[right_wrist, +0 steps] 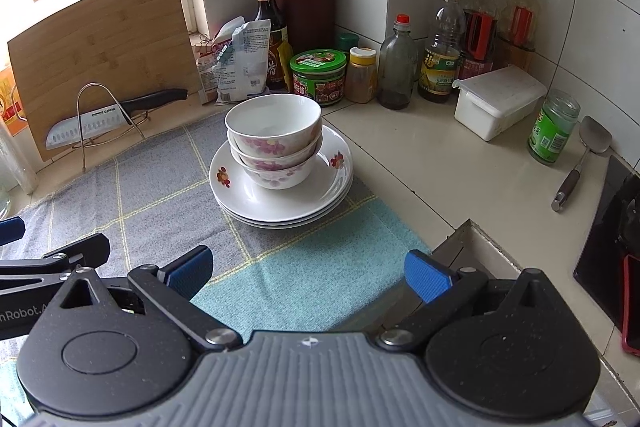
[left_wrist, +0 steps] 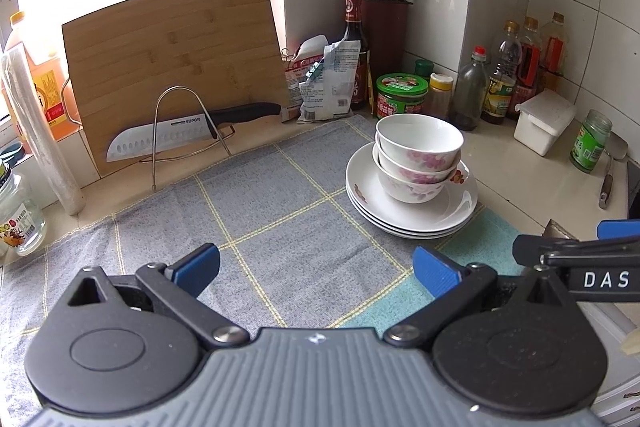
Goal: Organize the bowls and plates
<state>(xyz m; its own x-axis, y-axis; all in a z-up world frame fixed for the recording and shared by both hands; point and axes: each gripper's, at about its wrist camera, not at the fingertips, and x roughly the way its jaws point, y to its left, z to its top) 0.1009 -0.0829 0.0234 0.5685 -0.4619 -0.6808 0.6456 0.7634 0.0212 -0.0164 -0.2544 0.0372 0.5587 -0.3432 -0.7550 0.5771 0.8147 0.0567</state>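
the beige stone countertop fills a white-tiled corner, and a grey and teal checked cloth covers most of it. on the cloth's far right part stands the stack of three white floral plates, the landmark here. nested upright on that stack are three white bowls with pink flowers; the top bowl looks empty. left of the stack a bamboo cutting board leans by the window, with a steel santoku knife resting in a wire rack in front of it. behind the stack a dark red knife block holds three black-handled knives and scissors, beside a tall dark sauce bottle and a green-lidded jar. right of the stack sit a white lidded plastic box and a green glass jar. the left gripper and right gripper hang near the stack's front, blue pads spread wide, gripping nothing.
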